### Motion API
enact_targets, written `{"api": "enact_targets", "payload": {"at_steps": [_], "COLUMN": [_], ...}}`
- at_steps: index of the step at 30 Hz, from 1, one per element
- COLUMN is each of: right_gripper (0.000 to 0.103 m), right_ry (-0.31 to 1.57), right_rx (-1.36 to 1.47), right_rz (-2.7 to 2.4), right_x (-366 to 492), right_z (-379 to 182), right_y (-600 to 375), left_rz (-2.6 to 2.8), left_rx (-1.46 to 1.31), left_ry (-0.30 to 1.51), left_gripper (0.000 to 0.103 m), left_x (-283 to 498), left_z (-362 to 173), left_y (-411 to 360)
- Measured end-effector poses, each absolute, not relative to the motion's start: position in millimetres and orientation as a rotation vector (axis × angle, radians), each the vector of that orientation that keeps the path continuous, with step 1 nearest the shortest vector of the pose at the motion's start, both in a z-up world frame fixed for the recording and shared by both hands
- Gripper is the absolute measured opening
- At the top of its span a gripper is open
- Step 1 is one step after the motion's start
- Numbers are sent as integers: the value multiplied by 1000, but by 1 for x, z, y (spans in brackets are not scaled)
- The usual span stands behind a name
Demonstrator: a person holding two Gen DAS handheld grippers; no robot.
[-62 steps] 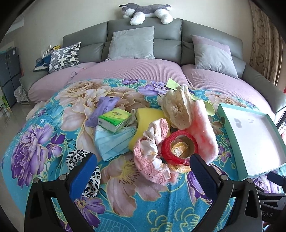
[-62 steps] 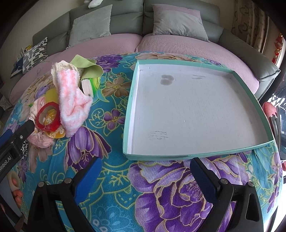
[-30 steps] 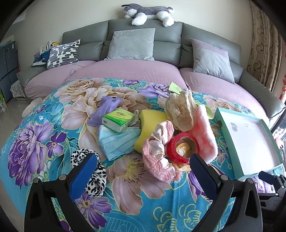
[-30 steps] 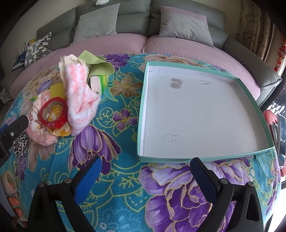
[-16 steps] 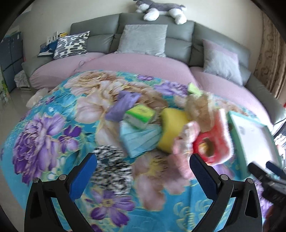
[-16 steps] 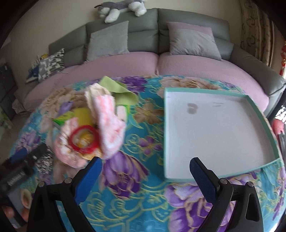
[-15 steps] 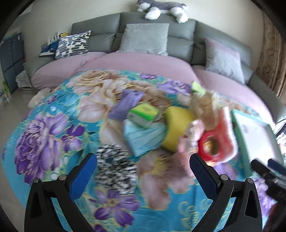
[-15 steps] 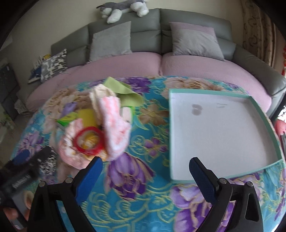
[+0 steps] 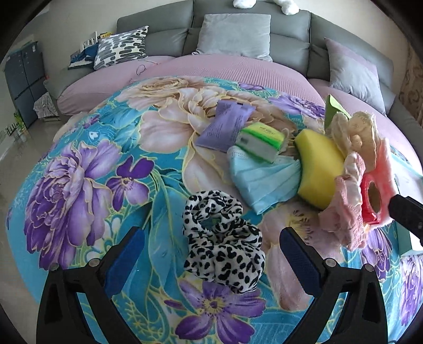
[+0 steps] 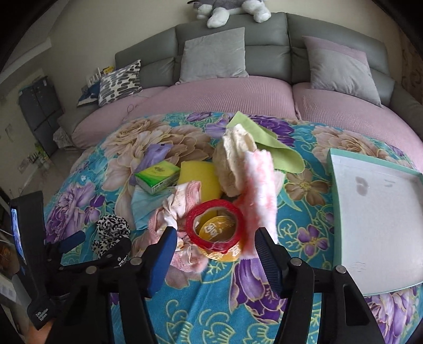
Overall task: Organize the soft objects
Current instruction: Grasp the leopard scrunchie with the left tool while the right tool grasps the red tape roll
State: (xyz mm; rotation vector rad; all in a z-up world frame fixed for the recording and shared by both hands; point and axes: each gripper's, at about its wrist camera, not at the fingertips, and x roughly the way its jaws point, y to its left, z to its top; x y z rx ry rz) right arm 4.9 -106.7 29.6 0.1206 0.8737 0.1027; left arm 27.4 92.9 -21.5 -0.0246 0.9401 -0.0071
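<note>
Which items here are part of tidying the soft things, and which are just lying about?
Job: leopard scrunchie, pink scrunchie, fluffy pink cloth, yellow sponge, teal tray.
Lying about: tissue pack, red tape roll, sofa cushions.

The plush dog [image 9: 264,4] is cut off at twelve o'clock in the left wrist view; the teal tray [image 10: 375,219] runs past the three o'clock edge of the right wrist view; the yellow sponge [image 10: 198,177] lies half hidden under the pile
</note>
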Motion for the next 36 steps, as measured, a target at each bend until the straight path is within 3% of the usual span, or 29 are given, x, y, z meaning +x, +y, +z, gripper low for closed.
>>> {"api": "enact_targets", "payload": {"at_steps": [14, 17, 23, 28, 30, 36], "right_gripper": [63, 63, 62, 61, 61, 54], "right_ry": [950, 954, 955, 956, 956, 951], "right_rx": [110, 104, 97, 100, 107, 129], "right_rz": [102, 108, 119, 122, 124, 131], "right_x": [29, 30, 30, 28, 28, 27], "right_z": [3, 0, -2, -1, -2, -1], "right_y": [-102, -99, -95, -96, -97, -101], "left_rz": [-19, -25, -21, -38, -51, -61], "left_rx": [-20, -13, 0, 3, 4, -3], "left_ry": [987, 995, 995, 990, 986, 977], "left_gripper": [102, 94, 94, 77, 63, 50], "left_x": [35, 36, 35, 33, 33, 32], "left_z": [-40, -42, -43, -40, -39, -37], "left_y": [92, 90, 88, 86, 84, 86]}}
